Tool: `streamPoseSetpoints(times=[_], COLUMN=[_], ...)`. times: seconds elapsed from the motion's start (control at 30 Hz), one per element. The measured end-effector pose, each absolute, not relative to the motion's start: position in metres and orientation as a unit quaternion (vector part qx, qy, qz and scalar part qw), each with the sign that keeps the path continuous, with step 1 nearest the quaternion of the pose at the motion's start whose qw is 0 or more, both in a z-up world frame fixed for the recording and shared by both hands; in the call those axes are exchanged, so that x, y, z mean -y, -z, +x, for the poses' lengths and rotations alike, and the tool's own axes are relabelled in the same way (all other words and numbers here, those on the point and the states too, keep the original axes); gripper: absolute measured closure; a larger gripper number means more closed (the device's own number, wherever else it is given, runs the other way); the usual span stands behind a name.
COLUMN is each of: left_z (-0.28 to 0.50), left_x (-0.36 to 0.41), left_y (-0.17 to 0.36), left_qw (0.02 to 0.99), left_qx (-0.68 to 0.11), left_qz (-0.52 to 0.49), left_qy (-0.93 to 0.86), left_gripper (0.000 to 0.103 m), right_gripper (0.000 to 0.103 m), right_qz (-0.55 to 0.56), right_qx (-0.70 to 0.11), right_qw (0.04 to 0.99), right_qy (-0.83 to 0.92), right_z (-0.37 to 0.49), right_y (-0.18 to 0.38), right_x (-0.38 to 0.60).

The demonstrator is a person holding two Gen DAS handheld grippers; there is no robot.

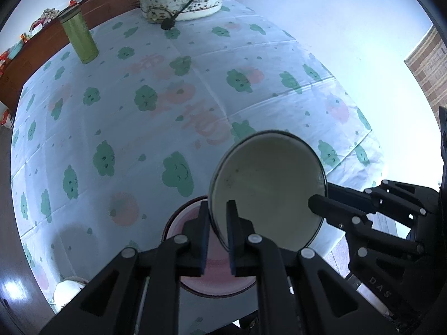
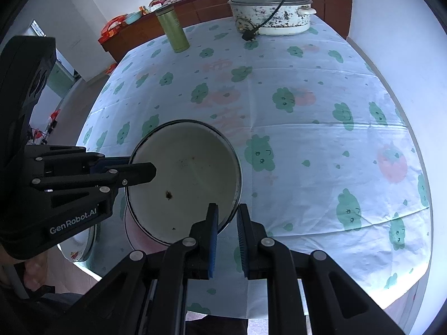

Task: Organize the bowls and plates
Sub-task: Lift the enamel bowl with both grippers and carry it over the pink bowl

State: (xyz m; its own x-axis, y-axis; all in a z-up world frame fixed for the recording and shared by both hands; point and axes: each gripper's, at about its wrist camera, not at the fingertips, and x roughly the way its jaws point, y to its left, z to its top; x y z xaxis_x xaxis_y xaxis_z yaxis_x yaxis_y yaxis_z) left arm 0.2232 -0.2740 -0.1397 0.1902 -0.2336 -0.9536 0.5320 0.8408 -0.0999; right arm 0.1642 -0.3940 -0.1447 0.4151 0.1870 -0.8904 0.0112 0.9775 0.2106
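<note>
Item: cream enamel bowl [image 1: 268, 189], dark-rimmed, carried above the near edge of the desk [image 1: 251, 83]. You hold it from both sides, tilted, over a pink bowl [image 1: 218, 284] that sits on the cloud-print cloth.

Progress, as judged: early to middle. One bowl is lifted and appears bound for stacking on or beside the pink one; it is not yet set down. A white dish [image 2: 81, 243] with a red motif lies at the desk's near-left edge, partly hidden, and seems still unsorted. No finished stack shows.

Left tongs [image 1: 218, 240]: narrow, pinched on the cream bowl's rim, one finger inside and one outside the wall.

Right tongs [image 2: 226, 240]: narrow too, gripping the opposite rim of the same bowl; the wall sits between the blue pads [image 2: 213, 240].

Other stock on the desk, well apart at the far end: a green flask [image 1: 79, 37], upright, and a lidded speckled cooker [image 1: 181, 0] with its cord and plug [image 1: 167, 24] trailing.
</note>
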Motion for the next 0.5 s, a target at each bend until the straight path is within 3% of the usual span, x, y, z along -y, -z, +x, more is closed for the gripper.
streamPoseSetpoints(times=[0.5], left_z=[0.219], left_x=[0.257], left_y=[0.14], left_qw=[0.763], left_qx=[-0.588], left_qz=[0.12], left_qy=[0.24], left_gripper=[0.095], right_gripper=[0.088], right_qz=[0.081], right_qx=[-0.541], right_qw=[0.834], right_qy=[-0.066], right_z=[0.164], right_y=[0.144], right_x=[0.378])
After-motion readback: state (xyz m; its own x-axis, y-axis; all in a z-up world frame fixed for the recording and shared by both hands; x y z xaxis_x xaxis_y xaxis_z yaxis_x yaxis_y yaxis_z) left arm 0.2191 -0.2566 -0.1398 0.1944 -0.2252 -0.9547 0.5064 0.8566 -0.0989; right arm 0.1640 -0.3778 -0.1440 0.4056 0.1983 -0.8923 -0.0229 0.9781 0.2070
